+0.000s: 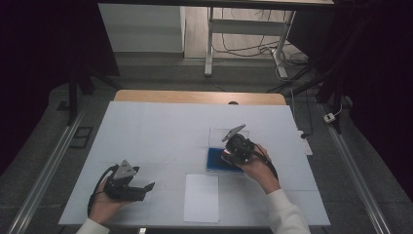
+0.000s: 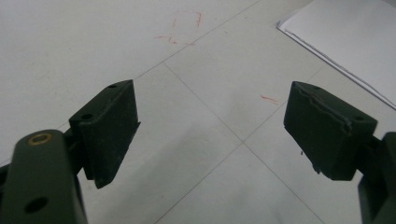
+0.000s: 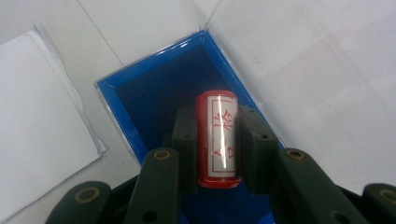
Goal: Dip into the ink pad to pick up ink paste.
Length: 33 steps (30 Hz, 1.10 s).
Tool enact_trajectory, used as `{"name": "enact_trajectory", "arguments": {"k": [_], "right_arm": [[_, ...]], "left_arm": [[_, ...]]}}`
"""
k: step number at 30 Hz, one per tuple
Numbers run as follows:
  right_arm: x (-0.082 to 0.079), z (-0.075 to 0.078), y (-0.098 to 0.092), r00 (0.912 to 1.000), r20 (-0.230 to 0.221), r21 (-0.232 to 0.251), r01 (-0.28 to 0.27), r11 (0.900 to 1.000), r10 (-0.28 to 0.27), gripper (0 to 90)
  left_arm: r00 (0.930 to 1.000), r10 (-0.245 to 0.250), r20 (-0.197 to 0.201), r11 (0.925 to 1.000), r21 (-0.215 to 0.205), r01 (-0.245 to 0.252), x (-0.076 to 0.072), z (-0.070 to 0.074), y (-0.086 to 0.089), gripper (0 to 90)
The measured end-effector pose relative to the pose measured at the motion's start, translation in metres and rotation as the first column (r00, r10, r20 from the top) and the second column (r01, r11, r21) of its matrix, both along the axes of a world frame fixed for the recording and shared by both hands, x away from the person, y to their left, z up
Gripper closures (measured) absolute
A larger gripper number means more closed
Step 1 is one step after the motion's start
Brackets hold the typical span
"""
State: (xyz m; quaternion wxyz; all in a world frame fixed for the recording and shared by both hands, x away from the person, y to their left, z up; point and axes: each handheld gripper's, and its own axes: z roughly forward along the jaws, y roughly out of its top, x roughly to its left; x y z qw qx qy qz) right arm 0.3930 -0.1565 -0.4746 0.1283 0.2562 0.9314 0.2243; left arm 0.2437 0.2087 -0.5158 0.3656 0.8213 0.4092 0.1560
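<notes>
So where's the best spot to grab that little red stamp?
Around its round middle, coming from above, one jaw on each long side. The right gripper already holds the red stamp that way, over the blue box; its ends stay free.

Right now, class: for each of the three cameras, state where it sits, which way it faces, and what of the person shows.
High view: above the table, facing forward and down; forearms, left gripper, right gripper.
Left gripper view: along its open jaws at bare tabletop and the paper sheets.
Right gripper view: along jaws shut on a red stamp over the blue box.
Shared: the paper sheets appear in all three views.
</notes>
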Motion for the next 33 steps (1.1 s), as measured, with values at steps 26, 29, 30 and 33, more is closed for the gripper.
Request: {"name": "enact_trajectory", "arguments": {"k": [26, 29, 30, 33], "right_arm": [[-0.0029, -0.0009, 0.0000, 0.9997, 0.025, -0.002, -0.007, 1.000, 0.007, 69.7], [-0.0046, 0.0006, 0.0011, 0.9990, 0.043, -0.004, -0.012, 1.000, 0.012, 69.6], [-0.0047, 0.0022, 0.0000, 0.9988, 0.047, 0.005, -0.017, 1.000, 0.017, 69.5], [-0.0041, 0.0026, -0.0014, 0.9990, 0.042, 0.017, -0.016, 1.000, 0.016, 69.4]], "left_arm": [[1.0000, 0.003, 0.002, 1.0000, 0.003, -0.003, 0.0000, 0.0001, 0.0001, 18.0], [1.0000, 0.006, 0.000, 1.0000, 0.001, -0.006, 0.0007, -0.0001, 0.0010, 18.0], [1.0000, 0.007, -0.002, 1.0000, 0.002, -0.007, 0.0013, -0.0004, 0.0012, 18.0], [1.0000, 0.006, -0.003, 1.0000, 0.004, -0.006, 0.0020, -0.0012, 0.0009, 18.0]]}}
